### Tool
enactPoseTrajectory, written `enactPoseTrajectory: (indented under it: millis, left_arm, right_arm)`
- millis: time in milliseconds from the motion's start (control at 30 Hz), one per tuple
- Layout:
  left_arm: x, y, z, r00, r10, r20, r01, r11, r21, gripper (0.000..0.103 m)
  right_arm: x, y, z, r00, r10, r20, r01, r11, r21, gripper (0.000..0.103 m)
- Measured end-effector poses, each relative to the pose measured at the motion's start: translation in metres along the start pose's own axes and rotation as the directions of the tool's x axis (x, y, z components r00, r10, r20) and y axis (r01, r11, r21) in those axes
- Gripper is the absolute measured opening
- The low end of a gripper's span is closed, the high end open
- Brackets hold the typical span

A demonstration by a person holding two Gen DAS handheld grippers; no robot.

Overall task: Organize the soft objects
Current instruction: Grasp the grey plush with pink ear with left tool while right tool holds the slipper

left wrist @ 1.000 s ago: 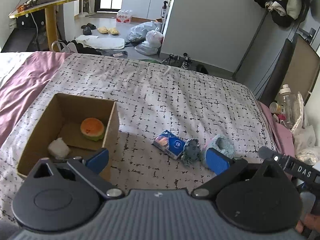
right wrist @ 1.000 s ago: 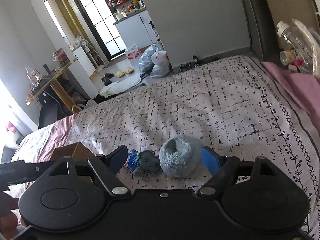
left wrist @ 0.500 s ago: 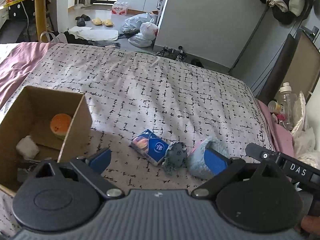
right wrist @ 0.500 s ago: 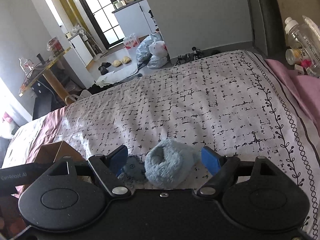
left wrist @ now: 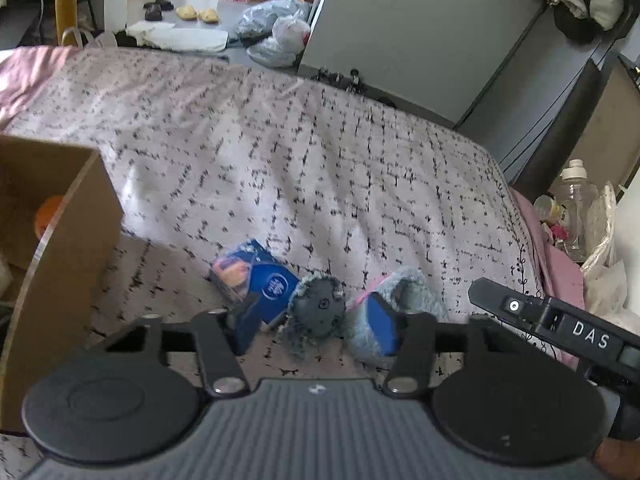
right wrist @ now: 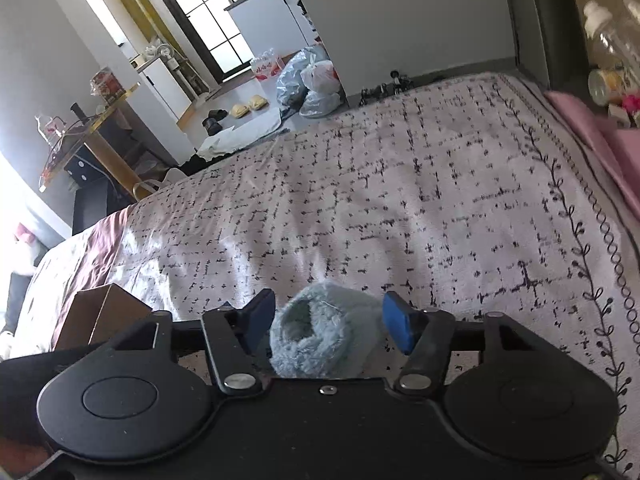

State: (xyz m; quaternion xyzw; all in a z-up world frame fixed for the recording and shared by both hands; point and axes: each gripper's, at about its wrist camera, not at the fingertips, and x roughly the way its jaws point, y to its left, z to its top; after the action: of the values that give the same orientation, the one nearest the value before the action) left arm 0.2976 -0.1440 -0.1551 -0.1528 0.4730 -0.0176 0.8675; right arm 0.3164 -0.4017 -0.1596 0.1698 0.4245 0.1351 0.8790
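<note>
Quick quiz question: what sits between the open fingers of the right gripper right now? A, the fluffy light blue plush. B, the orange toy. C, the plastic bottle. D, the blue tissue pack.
A: in the right wrist view the fluffy light blue plush lies on the bedspread between the spread fingers of the right gripper, with a gap showing at the right fingertip.

1. The left gripper is held low and level, pointed forward, with its jaws parted.
2. Its blue pads are seen well apart, one on each side.
3. The right gripper is likewise held low, jaws spread wide.
4. Part of the right gripper's black body is seen at the right edge of the left wrist view.
</note>
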Motion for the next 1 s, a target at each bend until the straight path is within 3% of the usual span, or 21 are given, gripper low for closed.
enactPoseTrajectory:
  millis: [167,333,667,900,1000]
  left_arm:
    - [0.017,-0.004,-0.002,1.000,-0.012,-0.019,0.011,1.000,-0.027,0.040]
    - [0.035,-0.013,-0.004,0.997,-0.045,-0.056,0.041,0.997,-0.063,0.034]
    - [0.057,-0.019,-0.005,0.995,-0.069,-0.065,0.063,0.994,-0.087,0.028]
    - [0.058,-0.023,-0.003,0.989,-0.118,-0.085,0.108,0.988,-0.115,0.027]
    - [0.067,-0.026,-0.006,0.989,-0.105,-0.108,0.093,0.990,-0.111,0.027]
  right_arm:
    - [0.014,-0.019,-0.005,0.998,0.031,-0.057,-0.025,0.995,0.092,0.045]
    - [0.025,-0.021,-0.008,0.994,0.068,-0.081,-0.059,0.992,0.108,0.045]
    - [0.043,-0.035,-0.010,0.989,0.085,-0.124,-0.061,0.981,0.182,0.037]
    - [0.051,-0.032,-0.013,0.986,0.072,-0.151,-0.046,0.984,0.170,0.031]
    - [0.052,-0.040,-0.015,0.983,0.080,-0.162,-0.043,0.975,0.217,0.028]
